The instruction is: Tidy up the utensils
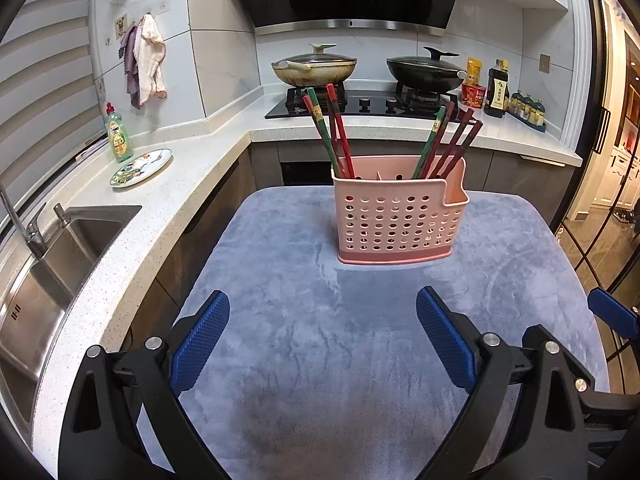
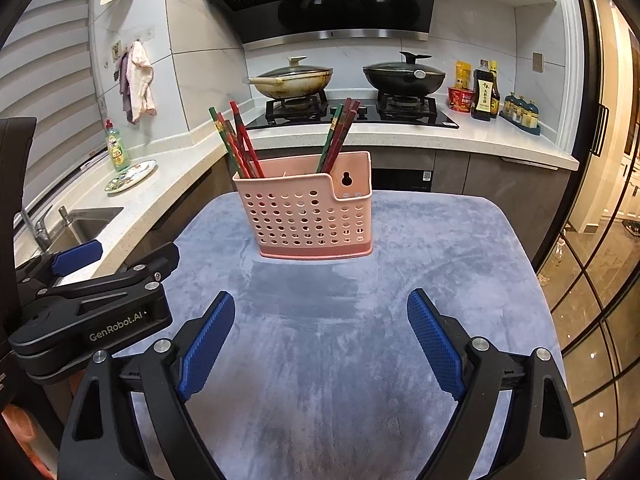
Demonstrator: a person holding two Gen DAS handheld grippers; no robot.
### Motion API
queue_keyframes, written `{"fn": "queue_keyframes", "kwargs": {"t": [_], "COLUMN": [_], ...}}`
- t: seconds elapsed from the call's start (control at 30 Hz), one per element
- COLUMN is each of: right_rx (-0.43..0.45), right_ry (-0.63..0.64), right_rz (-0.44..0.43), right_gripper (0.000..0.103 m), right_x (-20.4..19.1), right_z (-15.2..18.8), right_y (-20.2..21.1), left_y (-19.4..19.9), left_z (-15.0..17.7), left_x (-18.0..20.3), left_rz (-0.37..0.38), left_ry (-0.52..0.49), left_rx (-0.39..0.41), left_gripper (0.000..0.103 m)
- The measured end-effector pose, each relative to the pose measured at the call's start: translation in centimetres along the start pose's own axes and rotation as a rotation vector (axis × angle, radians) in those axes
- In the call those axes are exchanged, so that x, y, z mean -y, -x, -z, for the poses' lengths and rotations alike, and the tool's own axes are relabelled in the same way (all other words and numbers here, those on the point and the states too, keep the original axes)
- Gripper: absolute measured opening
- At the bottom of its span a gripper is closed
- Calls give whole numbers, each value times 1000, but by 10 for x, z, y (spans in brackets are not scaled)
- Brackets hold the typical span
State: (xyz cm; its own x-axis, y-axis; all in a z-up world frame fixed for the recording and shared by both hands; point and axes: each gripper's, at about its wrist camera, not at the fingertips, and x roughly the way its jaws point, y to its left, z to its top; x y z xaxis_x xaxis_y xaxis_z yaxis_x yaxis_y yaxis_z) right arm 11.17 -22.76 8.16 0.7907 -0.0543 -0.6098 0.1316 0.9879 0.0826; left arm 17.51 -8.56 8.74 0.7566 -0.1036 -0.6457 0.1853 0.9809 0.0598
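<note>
A pink perforated utensil holder (image 1: 400, 216) stands upright on a grey-blue cloth-covered table (image 1: 300, 340); it also shows in the right wrist view (image 2: 308, 216). Red and green chopsticks lean in two bunches inside it, one left (image 1: 330, 132) and one right (image 1: 448, 140); they also show in the right wrist view, left (image 2: 236, 144) and right (image 2: 338, 136). My left gripper (image 1: 322, 340) is open and empty, well short of the holder. My right gripper (image 2: 320, 340) is open and empty, also short of it. The left gripper's body (image 2: 92, 312) shows at the left of the right wrist view.
A white counter (image 1: 160, 216) with a steel sink (image 1: 52, 272), a dish-soap bottle (image 1: 118, 134) and a patterned plate (image 1: 141, 168) runs along the left. Two lidded pans (image 1: 314, 66) sit on the hob behind. Sauce bottles (image 1: 496, 90) stand at back right. Glass doors are on the right.
</note>
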Motion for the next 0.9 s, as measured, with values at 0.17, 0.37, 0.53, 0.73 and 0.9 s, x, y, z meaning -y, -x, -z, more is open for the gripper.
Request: {"fn": "queue_keyframes", "kwargs": {"t": [0.17,0.37,0.53,0.73,0.9], "right_rx": [-16,-22,-37,-52,-62], "right_ry": [7,9,1,3,7], "right_rz": [22,54,54,57,75], "right_gripper": [86,96,96,96,96], "right_x": [-1,0,2,1,1], "right_z": [-3,-6,-8,-9,-10], "right_y": [-8,-16,-24,-32,-37], "left_y": [-9,-19,-25,-32,-35], "left_z": [0,-2,-3,-5,-5], "left_x": [0,-1,-1,-1,-2], "left_rz": [-9,-35,-40,-43,-45], "left_ry": [-5,-12,-14,-14,-15], "left_rx": [-18,-31,-40,-52,-56], "left_gripper": [92,94,95,95,95]}}
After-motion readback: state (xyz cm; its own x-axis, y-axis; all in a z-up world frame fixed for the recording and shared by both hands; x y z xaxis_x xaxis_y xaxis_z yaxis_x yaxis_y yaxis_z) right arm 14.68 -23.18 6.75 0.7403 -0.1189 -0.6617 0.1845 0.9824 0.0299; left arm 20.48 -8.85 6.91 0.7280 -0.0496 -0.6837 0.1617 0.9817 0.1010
